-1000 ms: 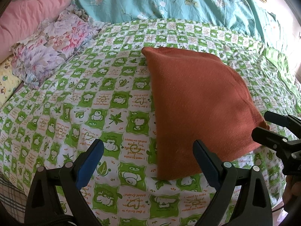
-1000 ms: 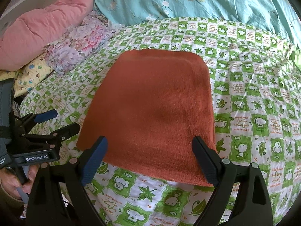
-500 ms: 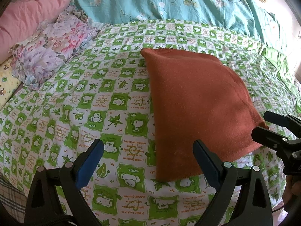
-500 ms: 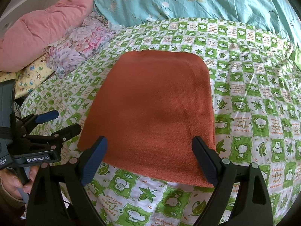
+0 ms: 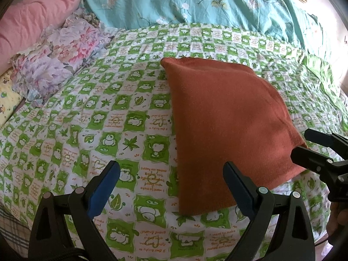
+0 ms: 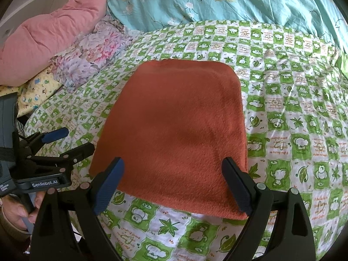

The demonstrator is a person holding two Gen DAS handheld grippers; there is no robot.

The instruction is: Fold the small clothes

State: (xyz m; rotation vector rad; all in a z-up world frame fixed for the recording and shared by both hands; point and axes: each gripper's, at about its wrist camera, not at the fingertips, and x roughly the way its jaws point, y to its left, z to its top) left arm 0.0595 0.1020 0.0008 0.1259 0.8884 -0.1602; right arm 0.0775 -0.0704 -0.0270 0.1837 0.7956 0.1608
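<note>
A folded rust-orange cloth (image 5: 226,126) lies flat on the green-and-white checked bedspread (image 5: 104,117); it also shows in the right wrist view (image 6: 176,130). My left gripper (image 5: 171,174) is open and empty, just short of the cloth's near left corner. My right gripper (image 6: 173,169) is open and empty, above the cloth's near edge. Each gripper shows in the other's view: the right one (image 5: 304,143) at the cloth's right corner, the left one (image 6: 74,139) beside the cloth's left edge.
A pink quilt (image 6: 50,34), a floral pillow (image 6: 93,52) and a yellow printed cloth (image 6: 37,89) lie at the left. A teal floral quilt (image 6: 217,0) lies across the back. The bed's near edge runs just below both grippers.
Both grippers have drawn back slightly from the cloth and stay open. The cloth has not moved.
</note>
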